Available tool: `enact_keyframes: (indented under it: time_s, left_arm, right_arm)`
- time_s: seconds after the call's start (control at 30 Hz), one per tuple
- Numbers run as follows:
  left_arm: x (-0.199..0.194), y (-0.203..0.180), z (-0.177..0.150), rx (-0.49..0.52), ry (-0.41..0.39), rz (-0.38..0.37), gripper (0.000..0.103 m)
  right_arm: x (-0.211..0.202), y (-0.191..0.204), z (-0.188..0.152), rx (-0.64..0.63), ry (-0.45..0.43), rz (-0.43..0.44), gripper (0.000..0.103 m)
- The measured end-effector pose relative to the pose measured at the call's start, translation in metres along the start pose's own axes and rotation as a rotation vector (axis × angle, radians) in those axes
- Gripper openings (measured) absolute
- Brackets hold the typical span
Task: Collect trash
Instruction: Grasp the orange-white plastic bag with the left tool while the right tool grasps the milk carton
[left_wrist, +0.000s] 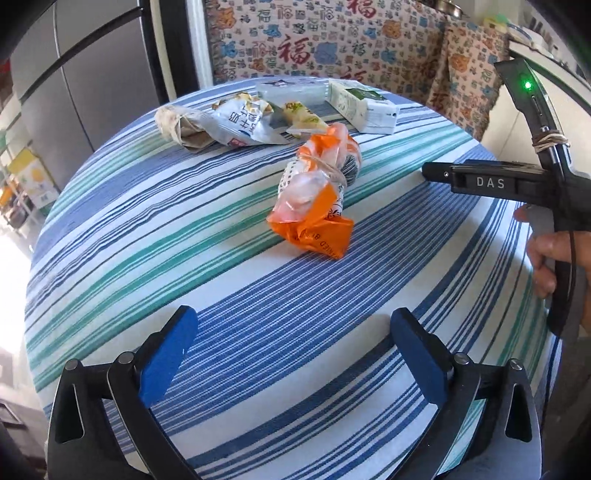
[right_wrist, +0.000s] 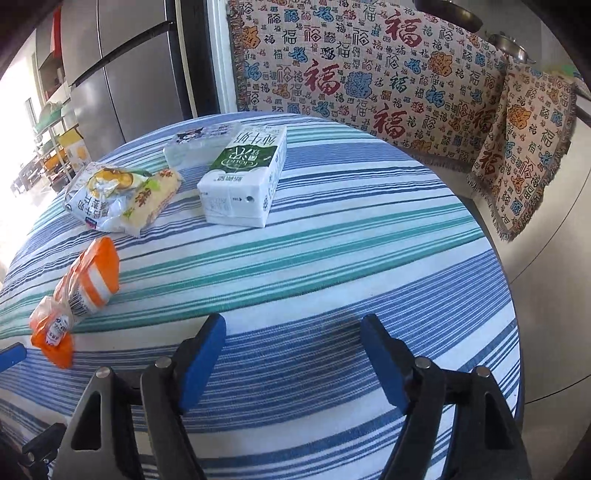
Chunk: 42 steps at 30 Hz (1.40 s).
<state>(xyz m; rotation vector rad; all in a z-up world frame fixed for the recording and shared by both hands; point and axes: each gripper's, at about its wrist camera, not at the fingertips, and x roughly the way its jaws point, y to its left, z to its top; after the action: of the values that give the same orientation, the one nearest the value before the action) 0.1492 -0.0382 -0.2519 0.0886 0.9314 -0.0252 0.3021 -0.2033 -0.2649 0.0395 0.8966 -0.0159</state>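
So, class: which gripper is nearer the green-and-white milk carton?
Right. The right gripper faces the milk carton straight ahead; the left gripper sits farther back, behind the orange wrapper.

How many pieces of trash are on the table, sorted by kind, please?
Cartons: 1, the milk carton
Clear packs: 1, the tissue pack
Paper bags: 1, the brown bag
Plastic wrappers: 3, the orange wrapper, silver wrapper and yellow wrapper
Total: 6
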Motion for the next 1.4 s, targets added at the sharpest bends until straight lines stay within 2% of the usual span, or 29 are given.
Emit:
enact_keyframes:
  time_s: [0.1, 0.23, 0.33, 0.43, 0.47, 0.5, 0.53, 0.57, 0.6, 0.7, 0.83, 0.93, 0.97, 1.03, 1.07, 1.1, 1.23, 1.4]
  left_arm:
    - [0.003, 0.002, 0.006, 0.043, 0.006, -0.035, 0.102]
    - [0.003, 0.009, 0.028, 0.056, -0.023, -0.158, 0.102]
    - [0.008, 0.010, 0.054, 0.074, -0.037, -0.206, 0.102]
    - [0.021, 0.005, 0.071, 0.113, -0.024, -0.209, 0.101]
    - [0.026, 0.003, 0.075, 0.127, -0.018, -0.209, 0.096]
    - [0.030, 0.000, 0.078, 0.141, -0.007, -0.219, 0.082]
    - [0.036, -0.003, 0.079, 0.158, 0.014, -0.240, 0.074]
    - [0.040, -0.006, 0.077, 0.168, 0.029, -0.248, 0.054]
    - [0.038, -0.007, 0.075, 0.179, 0.011, -0.235, 0.046]
    - [0.030, 0.002, 0.070, 0.099, 0.003, -0.235, 0.046]
    - [0.012, 0.033, 0.050, -0.089, -0.022, -0.086, 0.046]
    - [0.007, 0.051, 0.036, -0.161, -0.042, 0.002, 0.049]
    - [0.009, 0.055, 0.033, -0.173, -0.044, 0.022, 0.054]
    - [0.010, 0.058, 0.031, -0.181, -0.057, 0.032, 0.074]
    - [0.012, 0.058, 0.030, -0.180, -0.050, 0.039, 0.091]
    - [0.014, 0.057, 0.029, -0.175, -0.045, 0.045, 0.096]
    - [0.019, 0.048, 0.029, -0.129, -0.027, 0.085, 0.098]
    - [0.022, 0.045, 0.029, -0.125, -0.020, 0.091, 0.103]
  right_arm:
    - [0.000, 0.002, 0.000, 0.005, -0.001, 0.004, 0.079]
    - [0.000, 0.002, 0.000, 0.006, -0.001, 0.005, 0.079]
    - [0.000, 0.001, 0.000, 0.005, -0.001, 0.004, 0.079]
    - [0.000, 0.001, 0.000, 0.005, -0.001, 0.004, 0.079]
    - [0.000, 0.001, 0.000, 0.005, -0.001, 0.005, 0.079]
    - [0.000, 0.001, -0.001, 0.005, -0.002, 0.004, 0.079]
    - [0.000, 0.001, -0.001, 0.005, -0.002, 0.004, 0.079]
    - [-0.001, 0.001, -0.001, 0.004, -0.002, 0.004, 0.079]
    - [0.000, 0.001, -0.001, 0.005, -0.002, 0.004, 0.079]
    - [0.000, 0.001, -0.001, 0.005, -0.002, 0.004, 0.079]
    - [-0.001, 0.001, -0.001, 0.004, -0.002, 0.004, 0.079]
    - [-0.001, 0.000, -0.001, 0.004, -0.002, 0.004, 0.079]
    - [-0.001, 0.000, -0.001, 0.005, -0.002, 0.004, 0.079]
    - [-0.001, 0.001, -0.001, 0.005, -0.003, 0.005, 0.079]
    - [-0.001, 0.001, -0.001, 0.003, -0.003, 0.002, 0.079]
    - [0.000, 0.001, 0.000, 0.004, -0.003, 0.003, 0.079]
    - [0.002, 0.002, 0.002, -0.005, 0.004, 0.015, 0.081]
    - [0.008, 0.001, 0.037, 0.056, 0.014, 0.117, 0.081]
